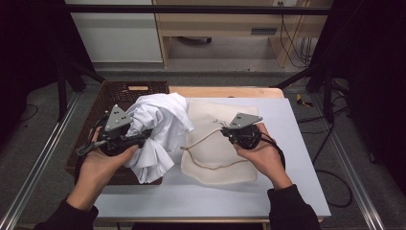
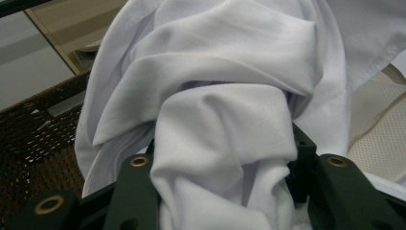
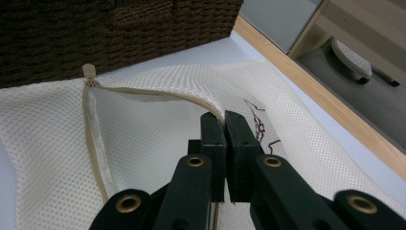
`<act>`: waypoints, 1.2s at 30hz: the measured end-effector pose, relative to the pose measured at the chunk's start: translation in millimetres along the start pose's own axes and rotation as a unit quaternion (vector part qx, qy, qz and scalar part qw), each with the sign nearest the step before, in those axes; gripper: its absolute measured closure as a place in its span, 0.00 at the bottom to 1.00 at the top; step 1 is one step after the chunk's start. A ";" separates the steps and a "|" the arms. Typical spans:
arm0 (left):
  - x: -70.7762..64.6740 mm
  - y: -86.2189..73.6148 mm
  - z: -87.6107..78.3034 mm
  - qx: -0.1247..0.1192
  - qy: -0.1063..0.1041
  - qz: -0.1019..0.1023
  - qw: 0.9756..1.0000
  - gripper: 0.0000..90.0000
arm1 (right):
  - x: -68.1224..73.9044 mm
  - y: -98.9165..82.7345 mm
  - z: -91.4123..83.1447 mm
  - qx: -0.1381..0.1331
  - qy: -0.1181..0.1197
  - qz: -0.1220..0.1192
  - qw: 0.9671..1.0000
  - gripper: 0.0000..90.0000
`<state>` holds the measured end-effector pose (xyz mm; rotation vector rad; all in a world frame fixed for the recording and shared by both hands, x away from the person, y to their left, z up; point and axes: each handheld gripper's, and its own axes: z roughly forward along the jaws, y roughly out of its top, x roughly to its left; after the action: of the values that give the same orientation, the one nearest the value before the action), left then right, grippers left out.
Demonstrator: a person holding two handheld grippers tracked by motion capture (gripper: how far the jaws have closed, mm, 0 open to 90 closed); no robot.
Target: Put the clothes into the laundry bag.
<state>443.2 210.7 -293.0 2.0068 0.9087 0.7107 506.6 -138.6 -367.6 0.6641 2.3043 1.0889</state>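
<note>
— White tabletop (image 1: pixel 297 158), with a brown wicker basket (image 1: pixel 103 96) at its left edge?
— Yes. The left gripper (image 2: pixel 225 163) clamps a bunched white garment (image 2: pixel 215 96) beside the basket; the right gripper (image 3: pixel 224 125) pinches the zipper edge of a cream mesh bag (image 3: pixel 52 158) lying flat on the table.

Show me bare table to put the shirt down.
Free: the near strip of table between the bag and the front edge, and the right strip beside the bag. Crowded: the left, where the basket and shirt sit.
</note>
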 end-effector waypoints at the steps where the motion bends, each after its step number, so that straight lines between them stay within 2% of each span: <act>1: -1.6 -0.3 -0.1 0.002 -0.002 0.003 1.000 0.60 | -0.1 0.0 -0.2 -0.001 0.001 0.001 1.000 0.98; 8: -15.0 -3.3 -0.6 0.002 -0.018 0.014 1.000 0.60 | -1.9 -0.9 -0.7 -0.003 0.003 0.007 1.000 0.98; 15: -30.7 -6.5 1.0 0.011 -0.034 0.037 0.999 0.60 | -7.1 -1.1 -0.3 -0.007 0.014 0.029 0.999 0.98; 21: -40.5 -5.8 2.8 0.010 -0.048 0.043 0.998 0.60 | -13.4 1.2 -0.4 -0.007 0.025 0.044 0.999 0.98; 23: -47.0 -3.4 2.2 0.006 -0.053 0.055 0.997 0.60 | -16.8 3.1 -1.2 -0.005 0.028 0.047 0.998 0.98; 27: -55.7 -0.8 0.5 -0.001 -0.063 0.059 0.996 0.60 | -21.1 6.7 -2.2 -0.002 0.030 0.051 0.998 0.98; 28: -63.5 0.8 -1.0 -0.002 -0.076 0.061 0.995 0.60 | -23.4 8.9 -2.4 0.000 0.034 0.055 0.998 0.98; 30: -67.6 1.6 -1.2 -0.005 -0.080 0.062 0.995 0.60 | -24.5 9.8 -2.4 0.000 0.035 0.055 0.998 0.98; 31: -71.1 2.5 -1.3 -0.004 -0.084 0.070 0.994 0.60 | -26.0 11.3 -1.8 0.002 0.037 0.058 0.998 0.98; 32: -78.0 3.0 0.4 -0.002 -0.092 0.078 0.993 0.60 | -26.8 11.8 -1.5 0.002 0.040 0.061 0.997 0.98; 33: -78.0 3.0 0.4 -0.002 -0.092 0.078 0.993 0.60 | -26.8 11.8 -1.5 0.002 0.040 0.061 0.997 0.98; 36: -88.9 0.5 9.1 0.000 -0.106 0.080 0.991 0.60 | -29.6 12.5 0.9 0.008 0.045 0.065 0.997 0.98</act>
<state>398.2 135.7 -311.3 2.1248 0.6291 0.5700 532.2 -149.2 -351.3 0.7961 2.3769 1.1821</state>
